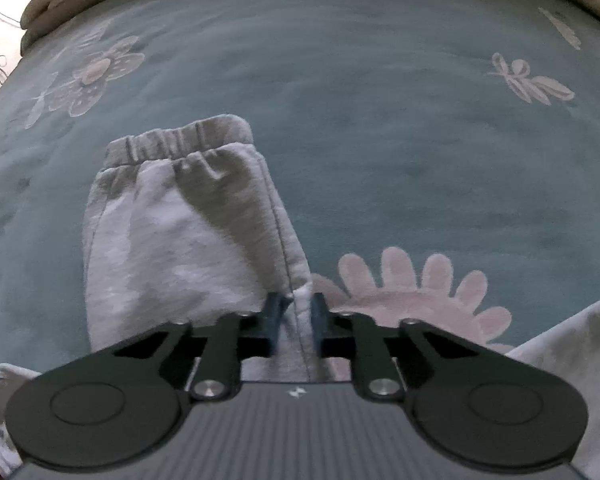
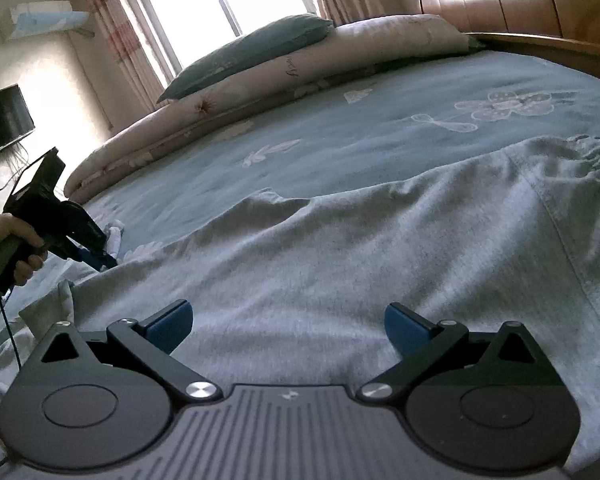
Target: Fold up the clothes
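Light grey sweatpants (image 1: 172, 232) lie on a teal bedspread (image 1: 380, 140); a leg with its elastic cuff at the far end stretches away in the left wrist view. My left gripper (image 1: 298, 312) is shut on a seamed fold of this grey fabric near the camera. In the right wrist view the broad grey sweatpants (image 2: 360, 248) spread across the bed, with the waistband at the far right. My right gripper (image 2: 288, 324) hovers just over the cloth, open, nothing between its blue pads (image 2: 404, 326). The left gripper (image 2: 100, 258), held by a hand (image 2: 8, 240), pinches the fabric edge at the far left.
The bedspread (image 2: 340, 128) has pale flower prints. A rolled pink quilt (image 2: 300, 68) and a dark pillow (image 2: 252, 52) lie at the bed's far side. A wooden headboard (image 2: 540, 44), a window with curtains (image 2: 220, 0) and a dark screen (image 2: 0, 120) stand beyond.
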Demonstrator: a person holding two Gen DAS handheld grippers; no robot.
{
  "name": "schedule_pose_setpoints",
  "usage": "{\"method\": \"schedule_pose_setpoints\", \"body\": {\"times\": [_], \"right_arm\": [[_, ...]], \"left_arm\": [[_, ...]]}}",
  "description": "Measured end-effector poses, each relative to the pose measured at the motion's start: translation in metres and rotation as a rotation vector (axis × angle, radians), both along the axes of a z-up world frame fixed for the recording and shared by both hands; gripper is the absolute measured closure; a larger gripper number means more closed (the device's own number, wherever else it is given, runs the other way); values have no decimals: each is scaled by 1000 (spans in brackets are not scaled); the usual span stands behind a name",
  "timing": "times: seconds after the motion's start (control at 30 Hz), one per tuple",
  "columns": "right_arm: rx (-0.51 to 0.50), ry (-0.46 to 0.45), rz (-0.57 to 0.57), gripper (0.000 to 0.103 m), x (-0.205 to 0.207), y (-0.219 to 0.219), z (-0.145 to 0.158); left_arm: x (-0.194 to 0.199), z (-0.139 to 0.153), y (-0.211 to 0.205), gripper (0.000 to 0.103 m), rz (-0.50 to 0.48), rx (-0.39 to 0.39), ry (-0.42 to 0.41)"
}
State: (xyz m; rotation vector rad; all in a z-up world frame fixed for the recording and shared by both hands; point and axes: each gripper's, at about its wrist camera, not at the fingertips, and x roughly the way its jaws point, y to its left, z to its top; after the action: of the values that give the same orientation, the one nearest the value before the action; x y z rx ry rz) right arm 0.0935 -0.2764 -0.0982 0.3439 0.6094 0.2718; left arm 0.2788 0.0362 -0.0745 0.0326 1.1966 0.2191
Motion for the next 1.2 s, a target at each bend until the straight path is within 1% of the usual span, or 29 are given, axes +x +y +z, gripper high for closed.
{"method": "schedule_pose_setpoints", "body": {"times": [0.07, 0.17, 0.33, 0.63, 0.73, 0.9, 1.07, 1.2], "right_arm": [[1, 0, -1, 0, -1, -1, 0], [10, 1, -3, 0, -1, -2, 0], [35, 4, -11, 0, -1, -6, -1], [16, -2, -17, 0, -2, -4, -1], [10, -3, -20, 0, -2, -3, -1], [0, -8, -23, 0, -4, -2, -1], [-21, -16, -20, 0, -7, 0, -1], [-48, -21, -18, 0, -9, 3, -1]], "left_arm": [[-4, 2, 0, 100, 6, 14, -7], [-9, 11, 5, 100, 6, 15, -33], [-34, 37, 15, 101, -8, 8, -85], [-78, 84, 33, 101, -31, -6, -178], [-96, 99, 45, 101, -29, -10, -208], [-126, 118, 72, 101, 1, -21, -248], [-154, 125, 104, 101, 60, -39, -266], [-174, 118, 126, 101, 107, -71, -260]]}}
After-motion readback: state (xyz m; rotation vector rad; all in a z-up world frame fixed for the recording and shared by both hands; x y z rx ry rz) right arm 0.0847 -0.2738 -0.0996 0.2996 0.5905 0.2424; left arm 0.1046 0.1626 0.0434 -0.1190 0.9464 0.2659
